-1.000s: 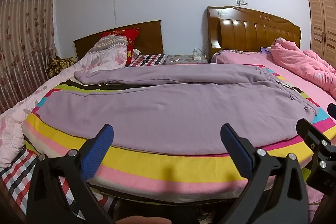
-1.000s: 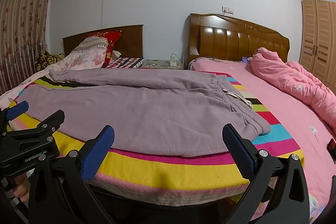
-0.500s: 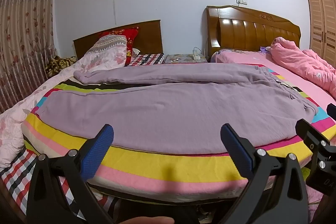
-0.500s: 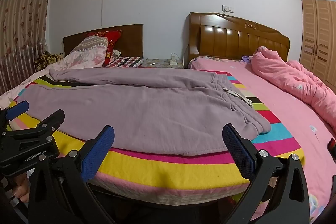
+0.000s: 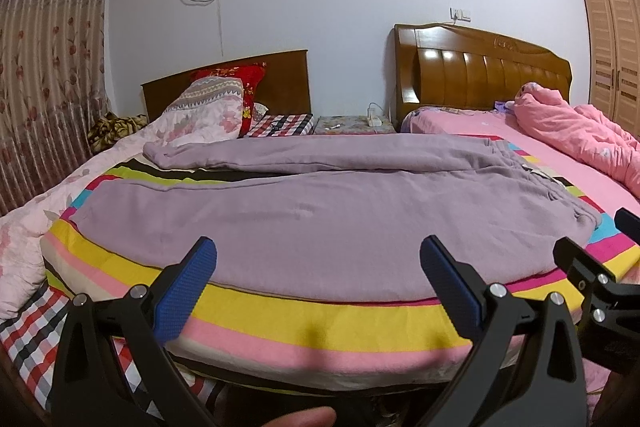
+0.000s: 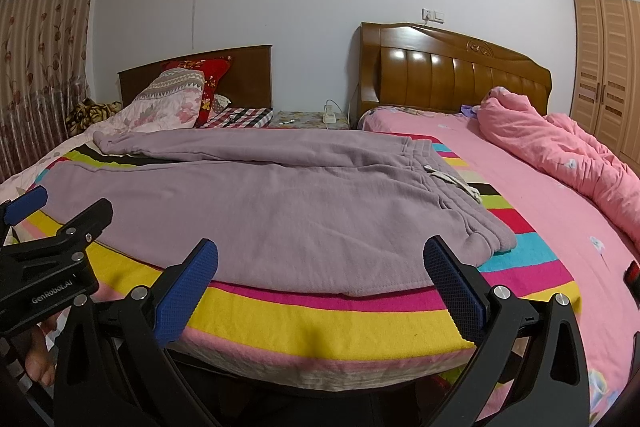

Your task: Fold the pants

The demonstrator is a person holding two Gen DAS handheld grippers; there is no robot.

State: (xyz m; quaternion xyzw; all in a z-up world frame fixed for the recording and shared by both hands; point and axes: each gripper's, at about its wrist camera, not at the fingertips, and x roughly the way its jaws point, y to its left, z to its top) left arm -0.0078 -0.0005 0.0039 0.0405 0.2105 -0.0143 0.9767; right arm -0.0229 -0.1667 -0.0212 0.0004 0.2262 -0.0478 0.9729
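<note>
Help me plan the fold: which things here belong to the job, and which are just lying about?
Job:
- mauve fleece sweatpants, spread flat
- open left gripper
- open right gripper
- striped multicolour blanket beneath the sweatpants

Lying about:
- crumpled pink quilt
- red embroidered pillow
- white power strip

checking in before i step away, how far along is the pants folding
Done: the lilac sweatpants lie spread flat on the striped blanket, legs apart. In hand: nothing; the left tongs and right tongs hover open at the near edge, gripping no cloth. Left: every fold, starting with one leg over the other.
</note>
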